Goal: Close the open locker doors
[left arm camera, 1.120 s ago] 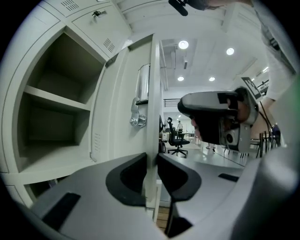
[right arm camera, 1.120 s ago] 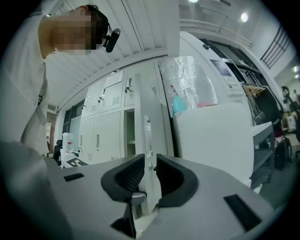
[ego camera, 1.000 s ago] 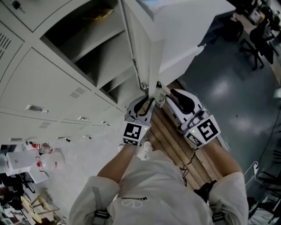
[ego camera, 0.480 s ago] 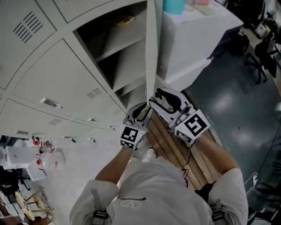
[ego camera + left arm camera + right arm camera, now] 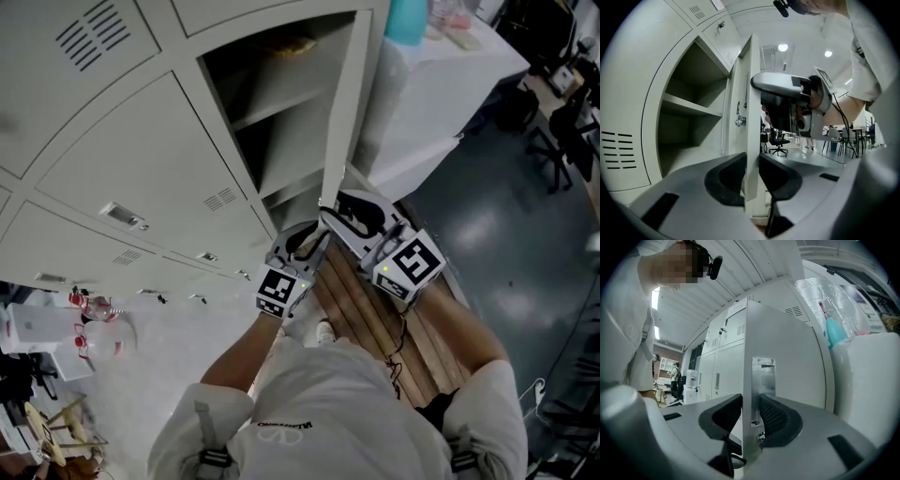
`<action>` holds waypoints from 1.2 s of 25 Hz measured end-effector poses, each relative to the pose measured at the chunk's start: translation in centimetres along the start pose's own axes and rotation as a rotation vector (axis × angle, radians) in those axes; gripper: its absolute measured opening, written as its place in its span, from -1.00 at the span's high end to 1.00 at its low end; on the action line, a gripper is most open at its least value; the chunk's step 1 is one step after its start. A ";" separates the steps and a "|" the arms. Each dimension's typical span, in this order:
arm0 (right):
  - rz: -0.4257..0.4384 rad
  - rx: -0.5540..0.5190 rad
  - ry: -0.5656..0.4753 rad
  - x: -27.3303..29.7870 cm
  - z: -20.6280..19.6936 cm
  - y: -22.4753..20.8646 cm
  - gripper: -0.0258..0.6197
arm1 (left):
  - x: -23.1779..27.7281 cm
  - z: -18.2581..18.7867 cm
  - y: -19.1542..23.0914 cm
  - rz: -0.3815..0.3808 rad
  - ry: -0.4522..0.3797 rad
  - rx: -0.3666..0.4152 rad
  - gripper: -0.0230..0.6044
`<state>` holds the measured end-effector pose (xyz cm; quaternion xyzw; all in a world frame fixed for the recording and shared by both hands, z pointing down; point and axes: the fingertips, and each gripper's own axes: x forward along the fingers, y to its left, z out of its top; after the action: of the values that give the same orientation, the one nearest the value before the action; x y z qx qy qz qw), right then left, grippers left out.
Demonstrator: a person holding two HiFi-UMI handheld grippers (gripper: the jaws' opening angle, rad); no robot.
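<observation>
A pale grey sheet-metal locker door [image 5: 343,122] stands open, swung out from the locker bank towards the person and seen nearly edge-on from the head view. Its long axis is upright and its free edge is the part nearest the person.

Both hand-held grippers are on that edge. The left gripper [image 5: 309,234] straddles it low down. Its fingers have just been easing apart a little, yet the pads look pressed to both faces of the locker door [image 5: 751,93]. The right gripper [image 5: 330,214] sits just above. Its fingers have just been closing, with the door edge between them at a brushed metal handle plate [image 5: 763,380], and they appear to grip there.

The open compartment [image 5: 281,122], dark inside with one grey shelf [image 5: 689,105], lies to the left of the door in the head view. I judge the free edge must swing that way, with neither hand needing to reach.

Closed grey locker fronts [image 5: 141,169] with vent slots fill the left. A white cabinet [image 5: 422,84] stands to the right, a turquoise bottle [image 5: 408,19] on top. A slatted wooden platform [image 5: 366,309] lies under the grippers, with a dark grey floor [image 5: 497,206] beyond.
</observation>
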<state>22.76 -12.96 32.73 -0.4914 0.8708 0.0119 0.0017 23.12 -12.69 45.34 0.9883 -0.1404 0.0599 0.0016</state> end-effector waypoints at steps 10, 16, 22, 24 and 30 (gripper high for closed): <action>0.024 -0.006 -0.006 5.5 0.1 0.9 0.55 | -3.9 0.3 5.5 0.188 -0.012 0.004 0.64; 0.034 -0.006 -0.008 8.8 0.2 0.7 0.57 | -5.7 1.1 6.9 0.244 -0.024 0.131 0.87; 0.029 0.002 -0.013 11.8 0.0 0.1 0.58 | -2.5 1.1 9.1 0.275 0.033 0.180 0.88; 0.028 0.007 -0.013 12.6 0.0 -0.1 0.58 | -1.8 0.9 10.3 0.309 0.041 0.177 0.88; 0.021 0.003 -0.012 14.8 0.0 -0.9 0.60 | -1.2 0.9 13.2 0.368 0.038 0.158 0.88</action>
<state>15.86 -26.04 32.52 -0.4823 0.8759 0.0136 0.0077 18.39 -25.10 44.17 0.9417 -0.3135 0.0886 -0.0841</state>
